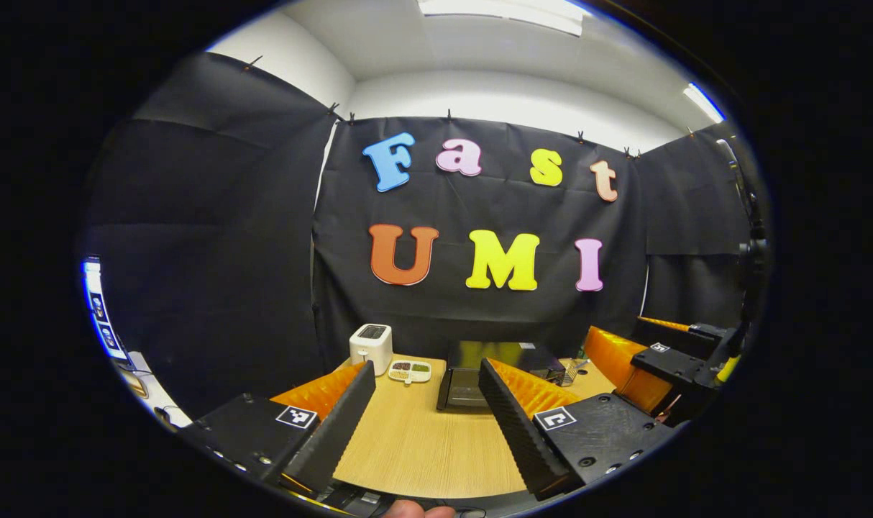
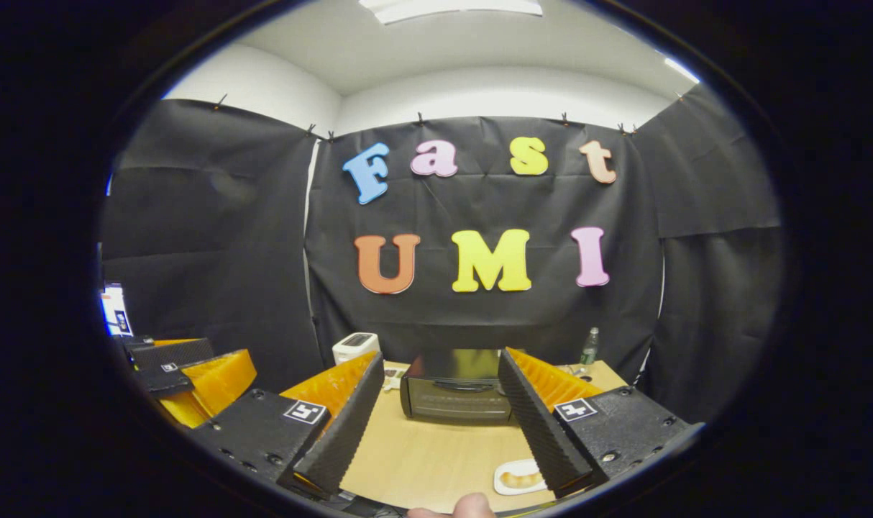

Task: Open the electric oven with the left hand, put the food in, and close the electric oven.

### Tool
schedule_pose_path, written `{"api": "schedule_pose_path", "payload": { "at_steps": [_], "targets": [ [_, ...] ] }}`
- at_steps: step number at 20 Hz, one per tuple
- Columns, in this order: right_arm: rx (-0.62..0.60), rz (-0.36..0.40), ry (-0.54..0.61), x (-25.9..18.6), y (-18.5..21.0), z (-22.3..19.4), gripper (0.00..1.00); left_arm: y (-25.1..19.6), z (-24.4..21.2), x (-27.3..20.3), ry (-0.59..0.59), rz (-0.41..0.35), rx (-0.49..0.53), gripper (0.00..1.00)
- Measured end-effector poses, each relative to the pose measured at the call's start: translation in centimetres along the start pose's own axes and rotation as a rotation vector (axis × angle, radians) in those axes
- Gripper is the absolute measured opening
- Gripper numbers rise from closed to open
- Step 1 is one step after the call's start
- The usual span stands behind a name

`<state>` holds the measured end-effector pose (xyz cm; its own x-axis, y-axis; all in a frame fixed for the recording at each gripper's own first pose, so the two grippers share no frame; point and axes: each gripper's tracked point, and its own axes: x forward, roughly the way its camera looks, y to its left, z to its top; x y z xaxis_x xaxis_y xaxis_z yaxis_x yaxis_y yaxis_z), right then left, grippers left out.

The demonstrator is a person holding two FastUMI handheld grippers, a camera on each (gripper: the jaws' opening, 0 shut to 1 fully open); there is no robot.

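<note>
The black electric oven point(image 1: 472, 374) stands at the back of the wooden table point(image 1: 422, 439), its door closed. My left gripper point(image 1: 426, 414) is open, held well in front of the oven with nothing between its fingers. In the right gripper view the oven point(image 2: 454, 396) sits straight ahead, and my right gripper point(image 2: 440, 421) is open and empty too. A small white plate with a piece of food point(image 2: 519, 478) lies on the table near the front, just beside the right gripper's right finger point(image 2: 533, 424). The other gripper point(image 1: 659, 363) shows at the right of the left gripper view.
A white toaster point(image 1: 371, 347) stands at the back left, with a white divided dish of snacks point(image 1: 410, 370) next to it. A wire rack point(image 1: 567, 372) sits right of the oven. A bottle point(image 2: 588, 347) stands at the table's back right. Black cloth walls close in the booth.
</note>
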<state>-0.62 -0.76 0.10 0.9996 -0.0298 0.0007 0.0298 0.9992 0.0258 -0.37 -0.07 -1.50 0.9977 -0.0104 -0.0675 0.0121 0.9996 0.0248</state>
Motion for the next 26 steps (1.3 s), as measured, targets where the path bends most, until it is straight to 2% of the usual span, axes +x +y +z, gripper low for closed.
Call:
{"api": "schedule_pose_path", "payload": {
  "at_steps": [13, 20, 23, 26],
  "targets": [
    [-0.003, -0.027, 0.007, 0.0, -1.8, -0.2, 0.96, -0.1, 1.0, 0.0, -0.037, 0.011, -0.039, 0.94],
    [0.009, -0.015, 0.014, 1.7, -2.3, -0.5, 0.96, -0.8, 1.2, 0.4, -0.041, 0.027, -0.012, 0.94],
    [0.041, -0.012, 0.043, 3.2, -3.4, -1.2, 0.96, -1.4, 1.2, 2.5, -0.043, 0.044, -0.012, 0.94],
    [0.038, -0.044, 0.041, 4.4, -6.0, -1.0, 0.96, -3.5, 0.7, 5.0, -0.030, 0.029, -0.016, 0.94]
  ]
}}
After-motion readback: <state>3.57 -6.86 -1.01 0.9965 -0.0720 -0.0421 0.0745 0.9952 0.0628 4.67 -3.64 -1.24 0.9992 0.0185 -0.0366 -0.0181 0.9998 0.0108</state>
